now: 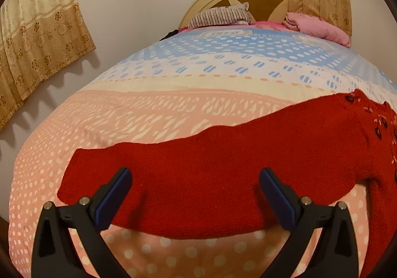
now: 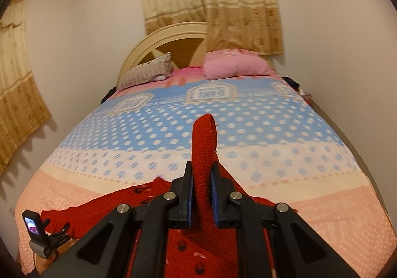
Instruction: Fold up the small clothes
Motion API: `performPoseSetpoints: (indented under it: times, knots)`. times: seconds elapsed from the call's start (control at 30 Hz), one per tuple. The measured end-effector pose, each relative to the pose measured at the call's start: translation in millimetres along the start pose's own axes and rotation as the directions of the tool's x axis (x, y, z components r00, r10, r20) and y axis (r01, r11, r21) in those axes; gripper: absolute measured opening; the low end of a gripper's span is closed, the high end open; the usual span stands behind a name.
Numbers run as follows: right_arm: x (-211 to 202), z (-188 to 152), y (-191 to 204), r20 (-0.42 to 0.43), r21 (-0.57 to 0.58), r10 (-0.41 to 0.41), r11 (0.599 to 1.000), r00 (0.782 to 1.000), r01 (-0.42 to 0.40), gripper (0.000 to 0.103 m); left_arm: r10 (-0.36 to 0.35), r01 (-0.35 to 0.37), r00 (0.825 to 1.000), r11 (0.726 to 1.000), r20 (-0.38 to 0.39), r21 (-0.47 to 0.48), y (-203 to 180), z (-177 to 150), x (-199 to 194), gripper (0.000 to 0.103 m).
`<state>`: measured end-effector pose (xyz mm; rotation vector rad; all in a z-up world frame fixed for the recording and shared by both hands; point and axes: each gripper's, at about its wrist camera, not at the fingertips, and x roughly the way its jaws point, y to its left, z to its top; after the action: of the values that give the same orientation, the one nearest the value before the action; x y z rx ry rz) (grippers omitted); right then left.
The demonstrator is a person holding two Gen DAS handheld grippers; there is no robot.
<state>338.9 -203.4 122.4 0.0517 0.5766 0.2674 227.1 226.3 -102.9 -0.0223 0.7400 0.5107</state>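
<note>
A small red knitted sweater [image 1: 223, 173] lies on the bed, one sleeve stretched out to the left in the left wrist view. My left gripper [image 1: 194, 178] is open, its fingers straddling that sleeve just above it. My right gripper [image 2: 202, 176] is shut on the other red sleeve [image 2: 204, 139], which sticks up and forward between the pads. The sweater's body with dark buttons [image 2: 181, 245] lies beneath the right gripper. The left gripper [image 2: 47, 238] shows at the lower left of the right wrist view.
The bed has a pink, cream and blue dotted cover [image 1: 173, 94]. A striped pillow [image 2: 146, 72] and a pink pillow [image 2: 233, 64] lie by the headboard [image 2: 173, 32]. Walls and curtains [image 1: 37, 37] stand close on the left.
</note>
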Motion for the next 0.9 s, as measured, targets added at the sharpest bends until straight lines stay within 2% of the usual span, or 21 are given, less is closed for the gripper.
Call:
performPoseSetpoints:
  times: [0.23, 0.4, 0.47, 0.5, 0.53, 0.6, 0.67, 0.7, 0.83, 0.9]
  knots:
    - [36, -12, 68, -0.039, -0.086, 0.072, 0.993, 0.997, -0.076, 0.012, -0.003, 0.003, 1.000, 1.000, -0.001, 0.000, 0, -2, 1, 0.103]
    - [82, -55, 119, -0.110, -0.125, 0.120, 0.983, 0.987, -0.133, 0.012, 0.017, -0.017, 1.000, 1.000, -0.026, -0.011, 2, -4, 7, 0.103]
    - [112, -83, 138, -0.176, -0.136, 0.141, 0.977, 0.974, -0.166, 0.012, 0.022, -0.023, 0.999, 1.000, -0.037, -0.007, 1, -4, 9, 0.103]
    - [130, -101, 149, -0.231, -0.147, 0.151, 0.971, 0.961, -0.187, 0.016, 0.021, -0.021, 0.999, 1.000, -0.043, -0.002, 0, -4, 10, 0.103]
    - [139, -112, 154, -0.261, -0.152, 0.153, 0.968, 0.953, -0.197, 0.032, 0.017, -0.016, 0.998, 1.000, -0.056, 0.005, -2, -4, 12, 0.103]
    - [158, -146, 167, -0.336, -0.154, 0.182, 0.957, 0.924, -0.244, 0.057, 0.025, -0.024, 0.997, 1.000, -0.067, 0.009, -2, -4, 14, 0.103]
    - [157, -169, 170, -0.371, -0.133, 0.246, 0.940, 0.895, -0.314, 0.057, 0.021, -0.021, 0.998, 1.000, -0.063, 0.009, -2, -5, 13, 0.103]
    - [150, -180, 170, -0.376, -0.143, 0.265, 0.930, 0.888, -0.337, 0.057, 0.021, -0.021, 0.998, 1.000, -0.059, 0.008, -2, -5, 14, 0.103]
    - [118, -192, 146, -0.353, -0.190, 0.270, 0.917, 0.896, -0.351, 0.057, 0.015, -0.015, 1.000, 1.000, -0.021, -0.015, 2, -4, 2, 0.103]
    - [99, -193, 116, -0.320, -0.243, 0.213, 0.923, 0.923, -0.298, 0.057, -0.012, 0.012, 1.000, 1.000, 0.003, -0.021, 1, -4, -10, 0.103]
